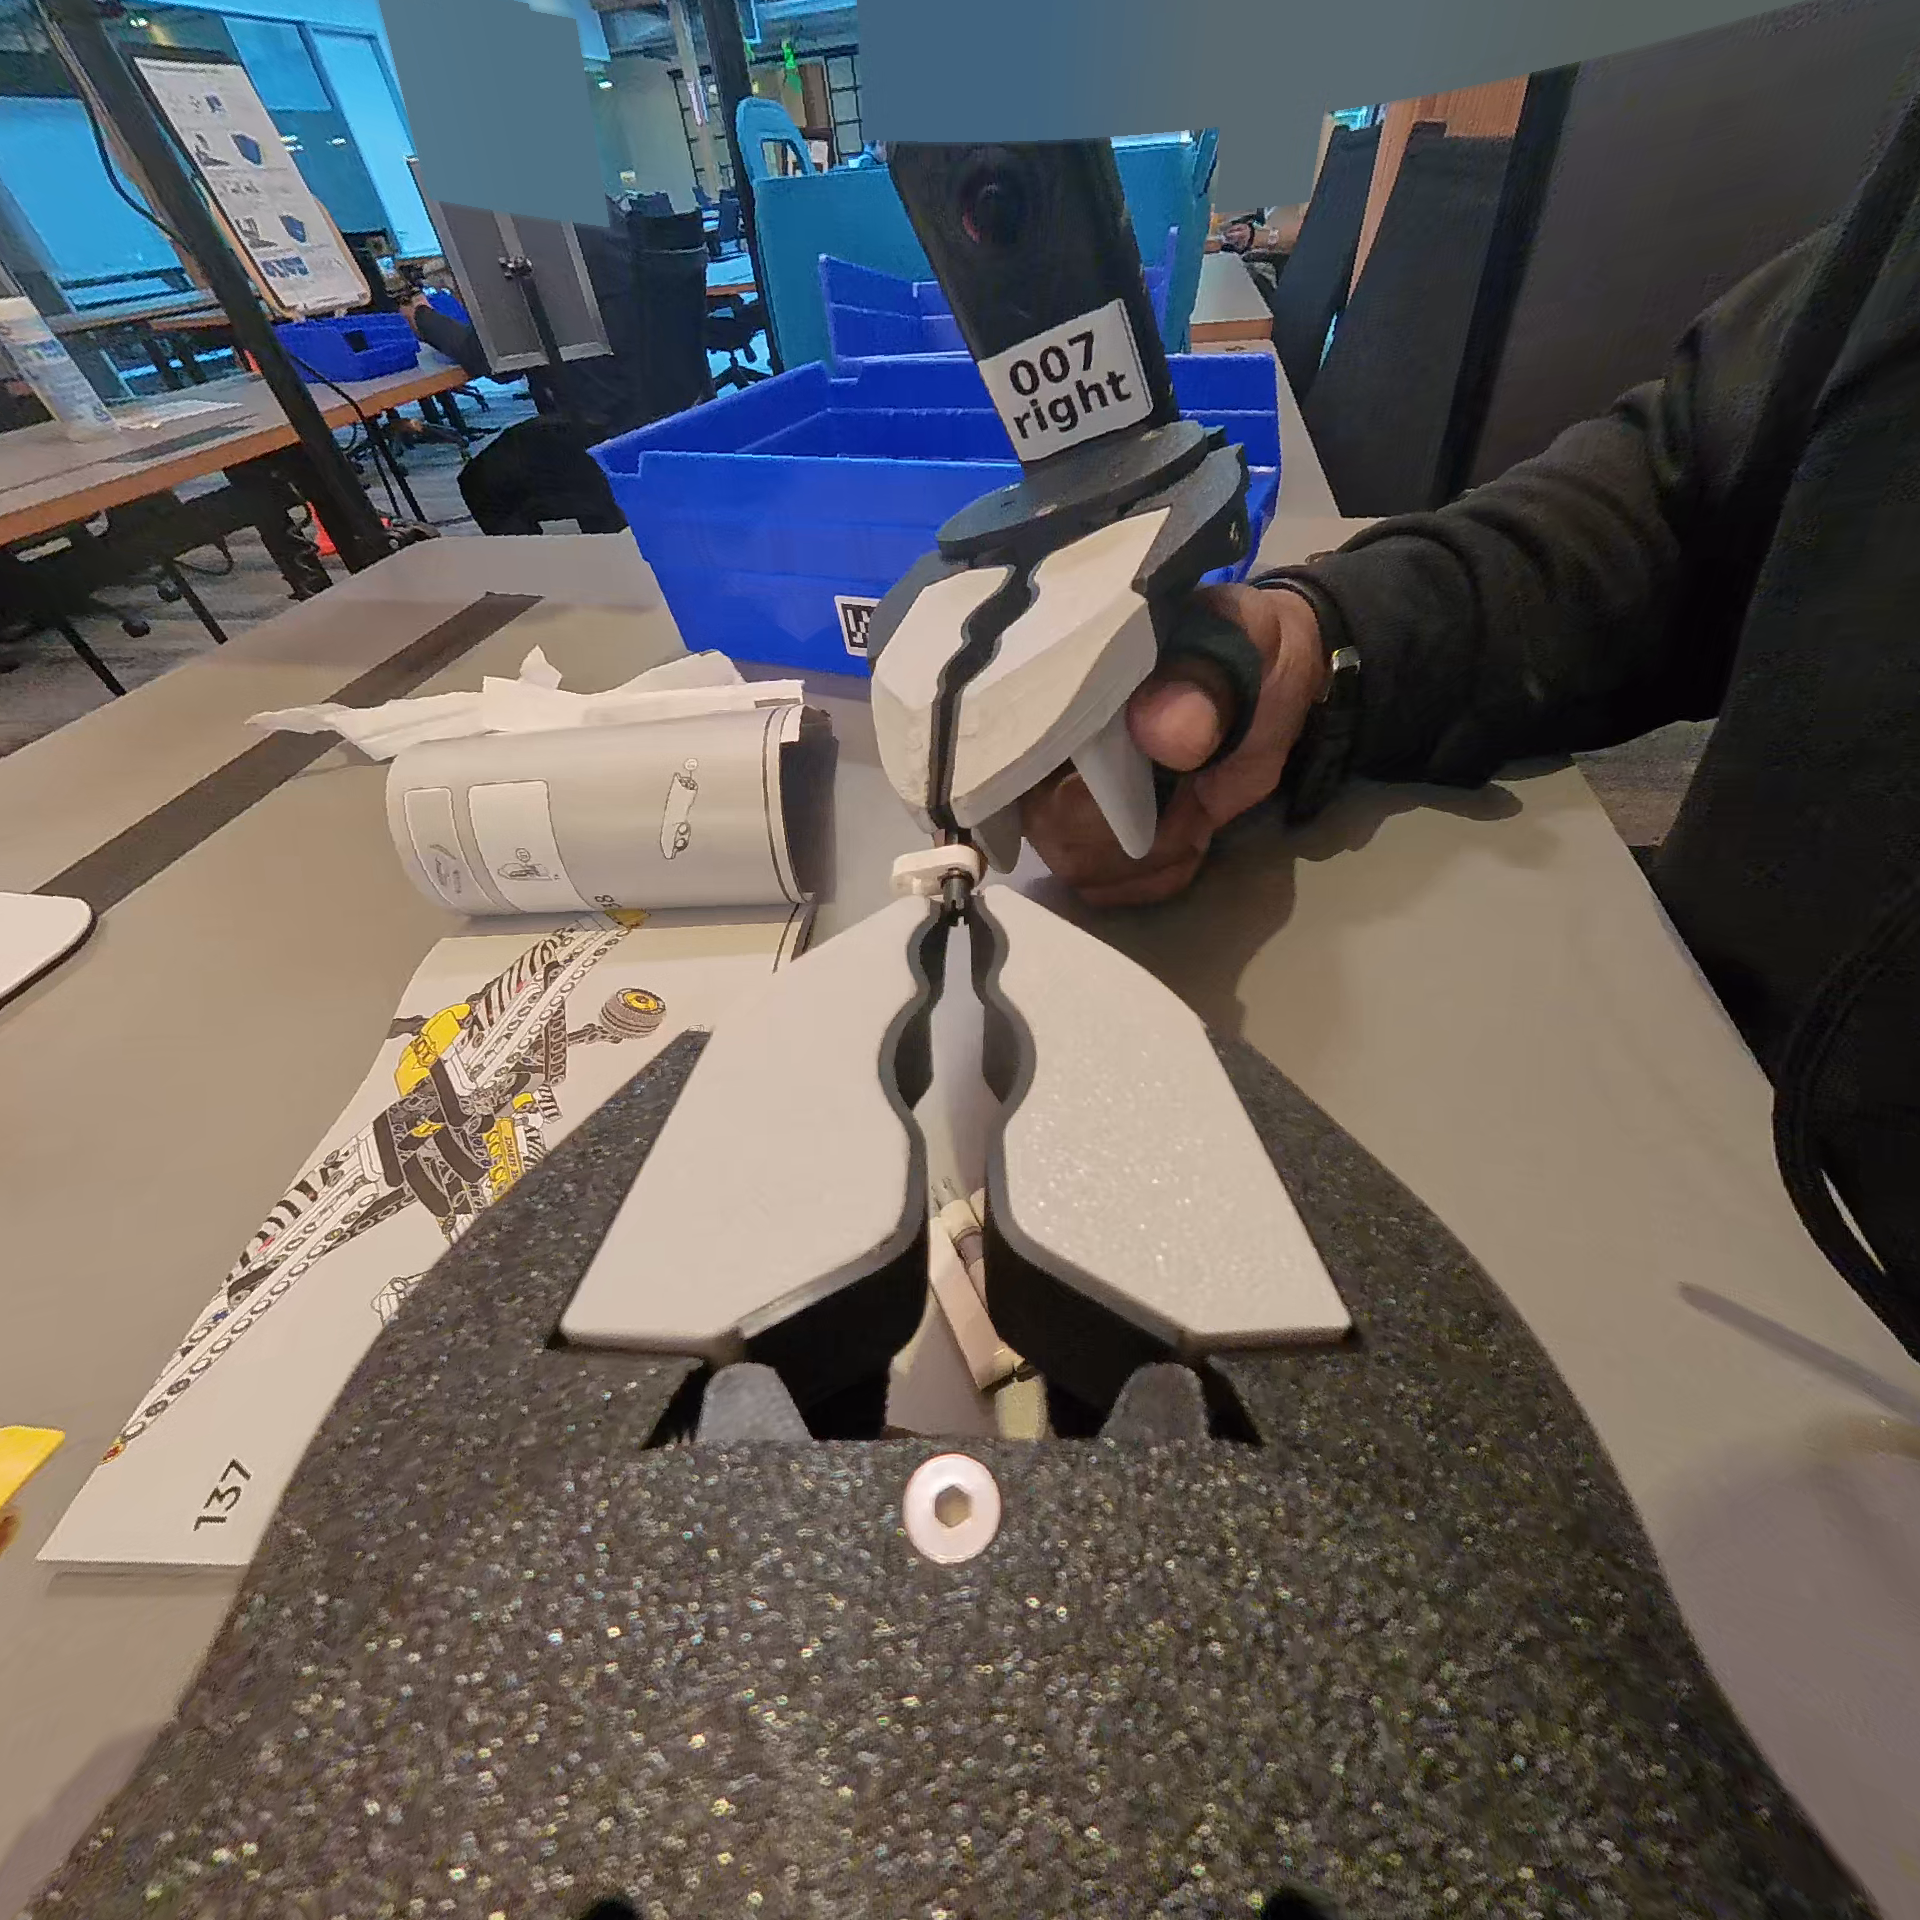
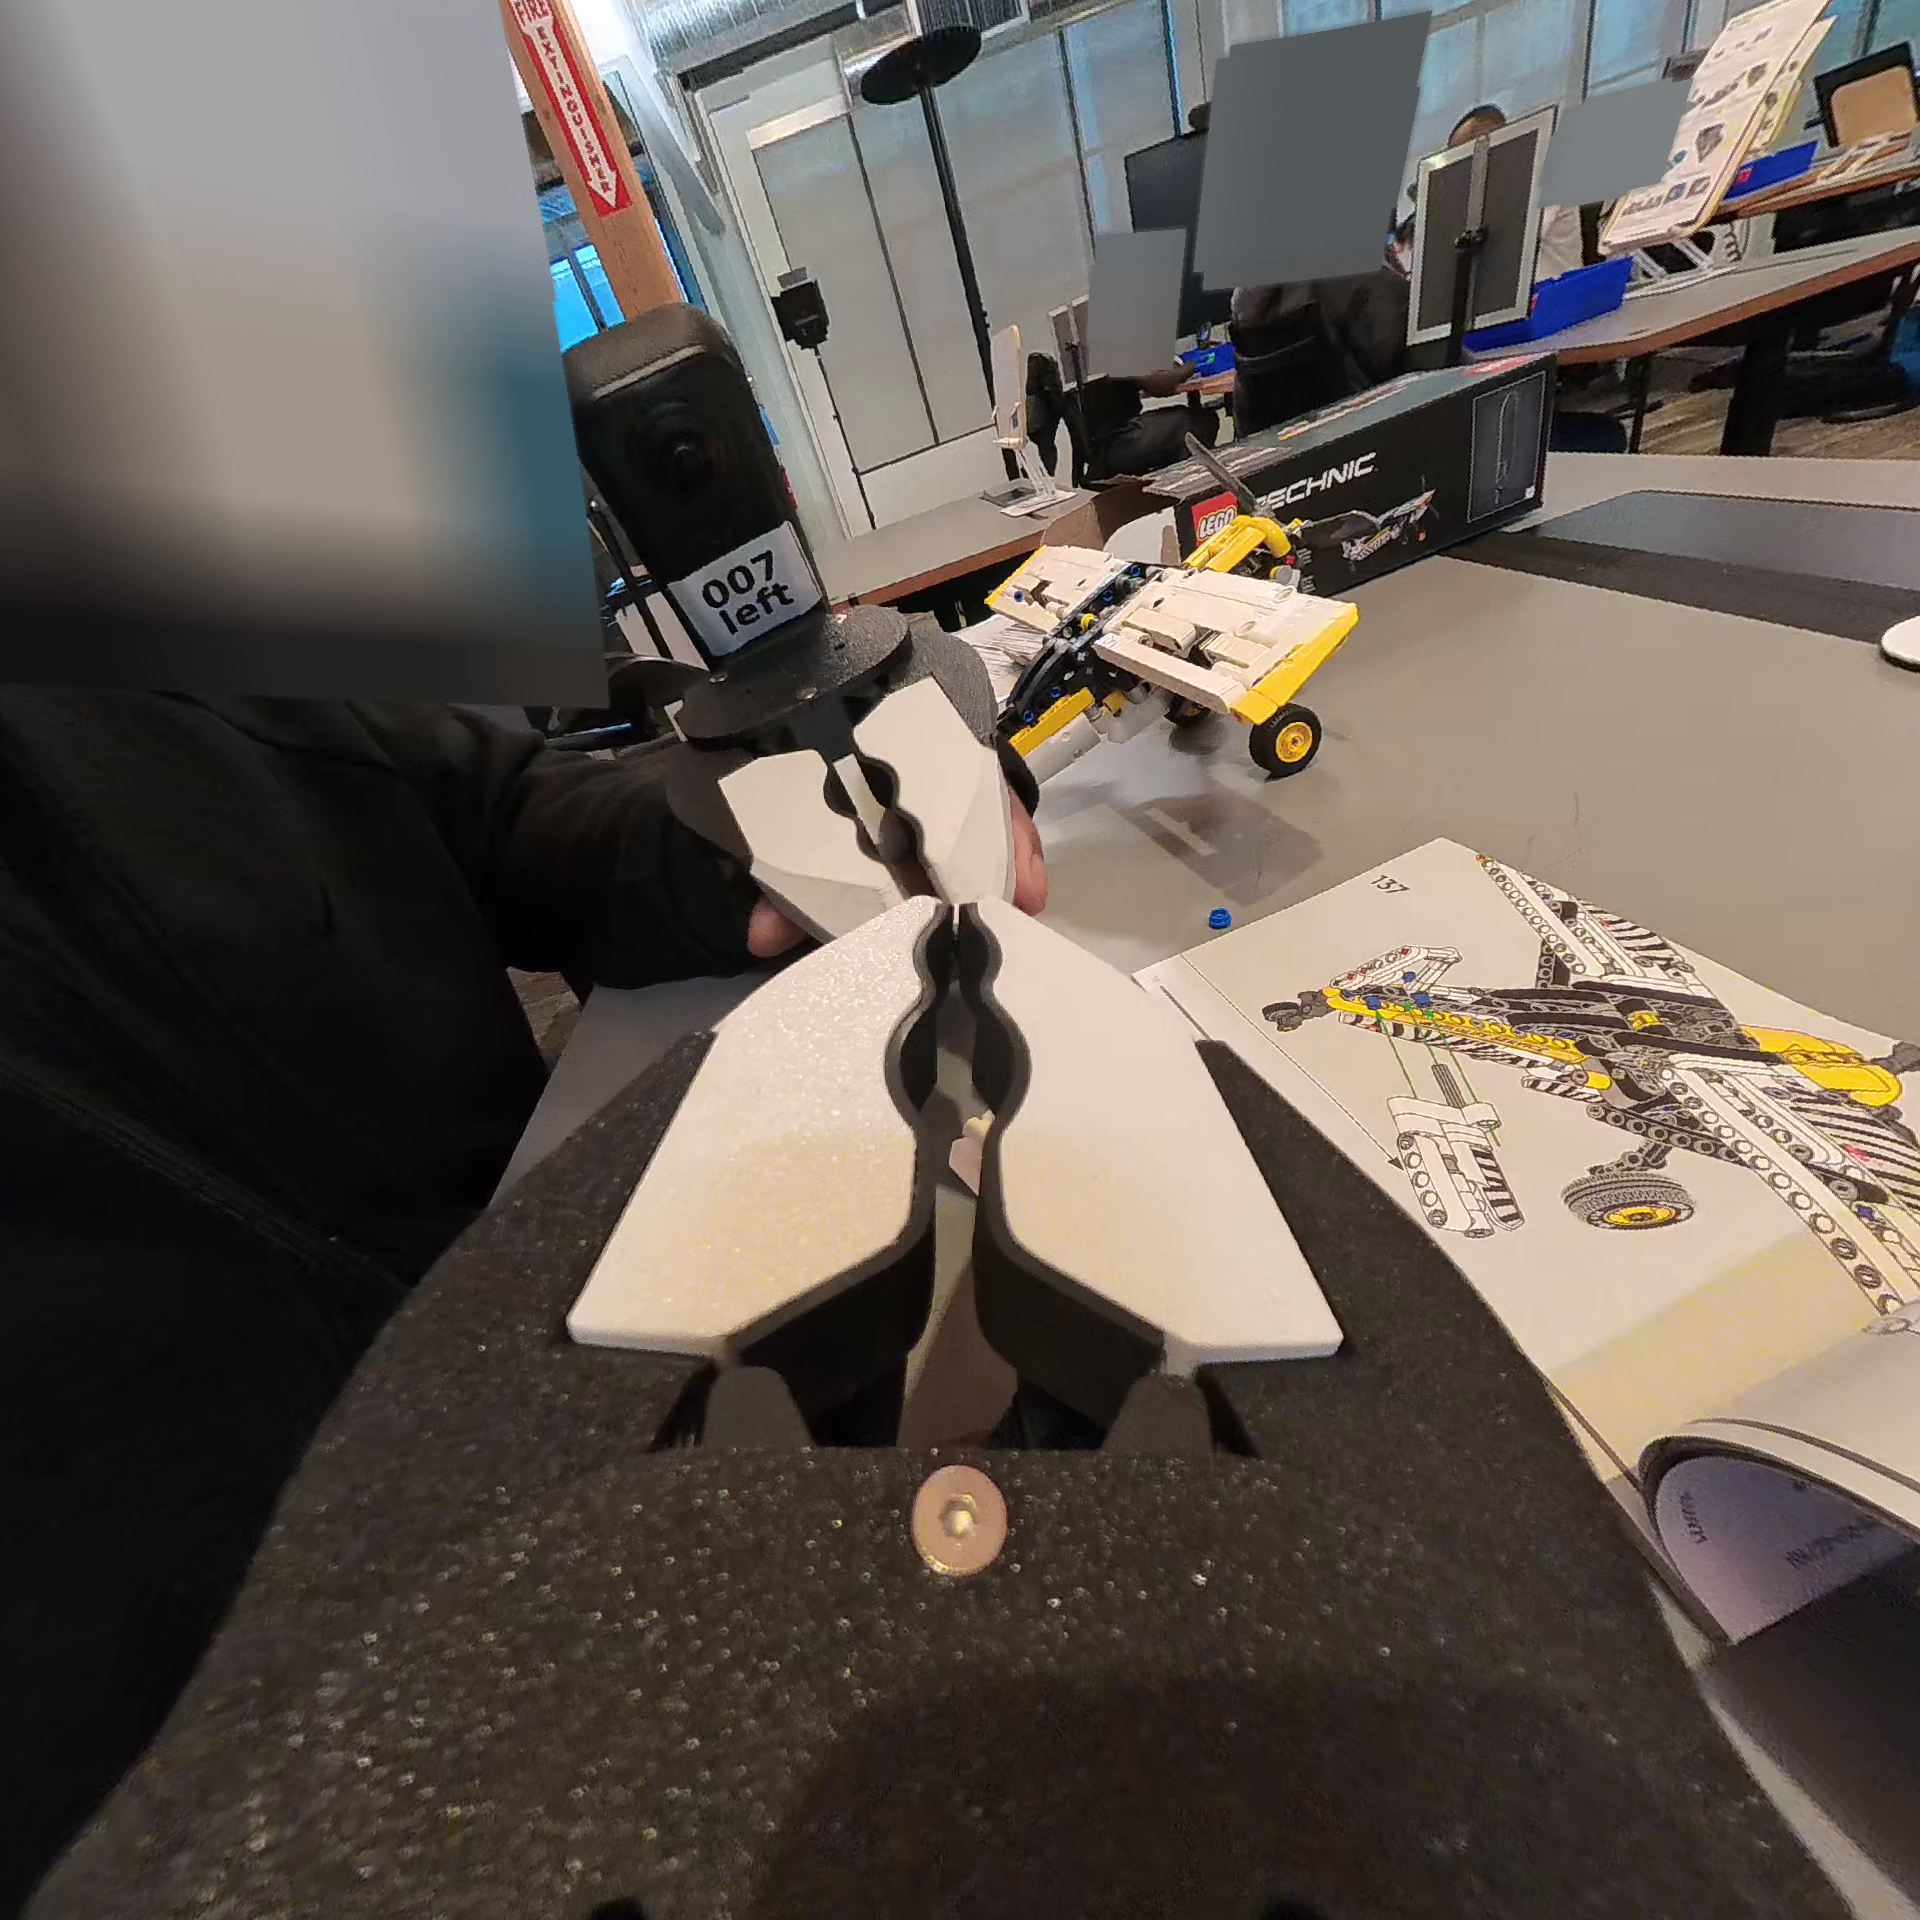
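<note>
The grey table [image 2: 1558,727] carries an open instruction booklet [image 2: 1558,1039], its far pages curled into a roll [image 1: 603,821], with crumpled white paper [image 1: 520,707] behind and a blue bin [image 1: 790,499] beyond that. In the right wrist view a white-and-yellow brick-built plane [image 2: 1174,634] stands on its wheels near a dark product box [image 2: 1371,488]; a tiny blue stud [image 2: 1219,918] lies alone on the table beside the booklet.

The two grippers meet tip to tip above the table, between the booklet and the person's gloved hands [image 1: 1195,727]. The left gripper [image 1: 954,914] has its fingers drawn almost together on a thin dark pin [image 1: 952,896]. The right gripper [image 2: 954,920] comes down from above with its jaws closed; what its tips pinch appears to be the same small assembly, at the upper end of the pin.

The work piece is a small white flat connector [image 1: 935,860] seated crosswise on the dark pin, right at the meeting fingertips. It is short, rounded at its ends and pale against the table.

Judgement: the parts are tiny and rigid, so steady, coaxial alignment of both grippers matters most; any twist would likely cock the connector on the pin or let it slip free.
</note>
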Available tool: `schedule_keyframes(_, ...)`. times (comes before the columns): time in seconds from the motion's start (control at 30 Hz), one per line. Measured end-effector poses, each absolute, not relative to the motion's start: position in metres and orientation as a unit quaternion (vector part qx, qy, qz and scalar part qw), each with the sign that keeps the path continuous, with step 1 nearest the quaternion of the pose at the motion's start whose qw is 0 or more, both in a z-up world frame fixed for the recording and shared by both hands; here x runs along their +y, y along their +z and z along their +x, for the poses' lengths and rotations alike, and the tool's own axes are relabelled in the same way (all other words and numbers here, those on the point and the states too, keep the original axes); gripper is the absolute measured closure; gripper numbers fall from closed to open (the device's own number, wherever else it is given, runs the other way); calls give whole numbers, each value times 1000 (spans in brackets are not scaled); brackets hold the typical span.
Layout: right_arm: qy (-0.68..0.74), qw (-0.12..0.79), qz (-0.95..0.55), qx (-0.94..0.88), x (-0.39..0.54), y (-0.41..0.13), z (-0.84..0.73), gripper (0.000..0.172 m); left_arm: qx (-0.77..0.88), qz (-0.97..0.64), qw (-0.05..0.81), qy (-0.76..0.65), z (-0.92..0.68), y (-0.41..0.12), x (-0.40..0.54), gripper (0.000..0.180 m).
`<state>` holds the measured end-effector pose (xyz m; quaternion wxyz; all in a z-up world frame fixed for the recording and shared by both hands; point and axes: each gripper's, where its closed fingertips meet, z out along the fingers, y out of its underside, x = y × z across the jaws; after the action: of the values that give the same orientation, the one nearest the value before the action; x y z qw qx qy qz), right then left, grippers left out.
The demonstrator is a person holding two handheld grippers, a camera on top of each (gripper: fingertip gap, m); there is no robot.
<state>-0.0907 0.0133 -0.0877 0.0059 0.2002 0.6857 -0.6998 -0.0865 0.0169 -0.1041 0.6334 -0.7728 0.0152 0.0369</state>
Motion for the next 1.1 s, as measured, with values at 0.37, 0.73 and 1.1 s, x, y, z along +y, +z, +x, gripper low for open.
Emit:
schedule_keyframes(0.37,-662,-14,155,733,20,-102,-81,162,55,-784,615,62,-83,-108,14,176)
schedule_keyframes(0.73,-651,-27,134,747,15,-107,-75,167,76,-797,598,44,-74,-118,16,176)
schedule_keyframes(1.1,-678,-23,135,723,20,-97,-77,168,66,-767,637,24,-75,-107,14,172)
